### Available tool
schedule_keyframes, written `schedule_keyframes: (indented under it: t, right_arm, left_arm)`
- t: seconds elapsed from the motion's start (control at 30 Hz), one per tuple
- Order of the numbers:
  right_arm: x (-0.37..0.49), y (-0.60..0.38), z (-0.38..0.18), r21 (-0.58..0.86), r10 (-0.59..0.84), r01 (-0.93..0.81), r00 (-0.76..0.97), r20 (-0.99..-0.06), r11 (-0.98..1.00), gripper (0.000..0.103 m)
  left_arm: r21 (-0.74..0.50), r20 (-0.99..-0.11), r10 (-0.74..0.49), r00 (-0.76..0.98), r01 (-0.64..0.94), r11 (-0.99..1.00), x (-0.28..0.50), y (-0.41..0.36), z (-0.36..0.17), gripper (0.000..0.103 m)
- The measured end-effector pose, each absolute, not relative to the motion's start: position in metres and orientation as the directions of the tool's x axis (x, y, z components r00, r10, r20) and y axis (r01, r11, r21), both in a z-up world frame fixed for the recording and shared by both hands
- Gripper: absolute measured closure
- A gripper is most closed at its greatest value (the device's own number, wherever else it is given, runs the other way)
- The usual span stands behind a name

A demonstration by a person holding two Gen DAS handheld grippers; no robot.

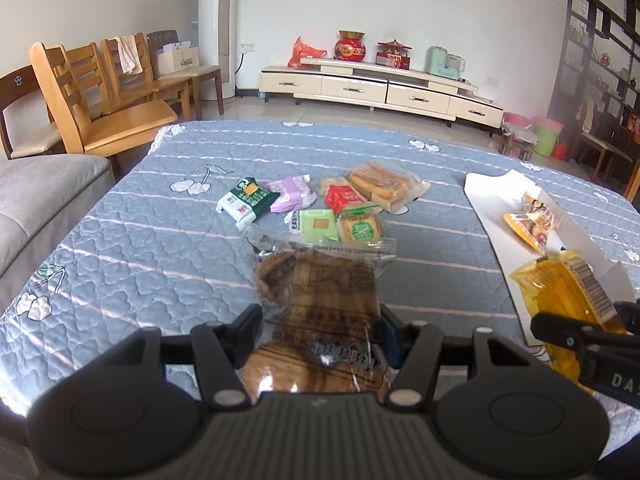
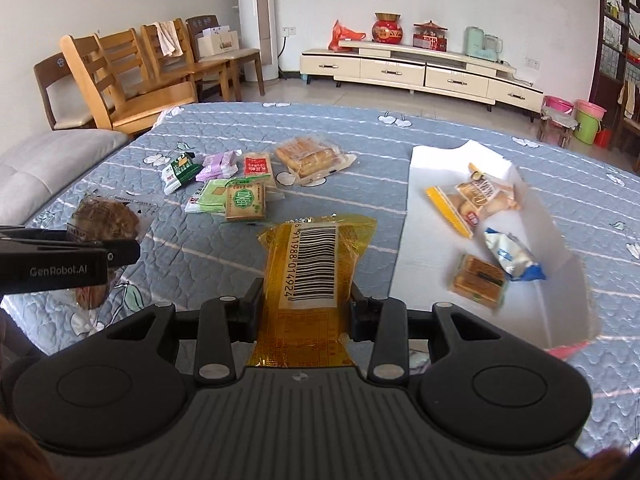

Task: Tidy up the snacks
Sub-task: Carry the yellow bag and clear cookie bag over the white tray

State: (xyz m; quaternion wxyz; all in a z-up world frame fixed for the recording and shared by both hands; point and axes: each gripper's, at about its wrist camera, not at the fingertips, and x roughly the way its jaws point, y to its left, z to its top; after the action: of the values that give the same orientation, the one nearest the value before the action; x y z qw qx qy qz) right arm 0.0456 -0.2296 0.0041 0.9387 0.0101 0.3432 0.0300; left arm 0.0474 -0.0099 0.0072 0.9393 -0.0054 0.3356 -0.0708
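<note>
Snacks lie scattered on the blue quilted cloth [image 2: 320, 128]. We take the white box [image 2: 416, 216] as our landmark. Our right gripper [image 2: 306, 302], just left of the box, is clamped on a yellow packet [image 2: 316, 256] with a barcode. Our left gripper [image 1: 320, 324], farther left of the box, grips a clear packet of brown cakes [image 1: 316, 288]. Beyond both, left of the box, sits the loose snack pile [image 2: 244, 184]; three packets [image 2: 480, 236] lie inside the box.

Blue quilted cloth [image 2: 280, 128] with white stripes; yellow barcoded packet [image 2: 312, 264]; white box [image 2: 416, 240].
</note>
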Motion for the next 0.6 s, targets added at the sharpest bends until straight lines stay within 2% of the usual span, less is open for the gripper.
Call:
schedule_keyframes:
  t: [0.6]
  right_arm:
    - [0.008, -0.248, 0.016, 0.044, 0.048, -0.026, 0.793, -0.607, 0.999, 0.056]
  left_arm:
    - [-0.054, -0.619, -0.155, 0.770, 0.155, 0.986, 0.022, -0.025, 0.014, 0.043]
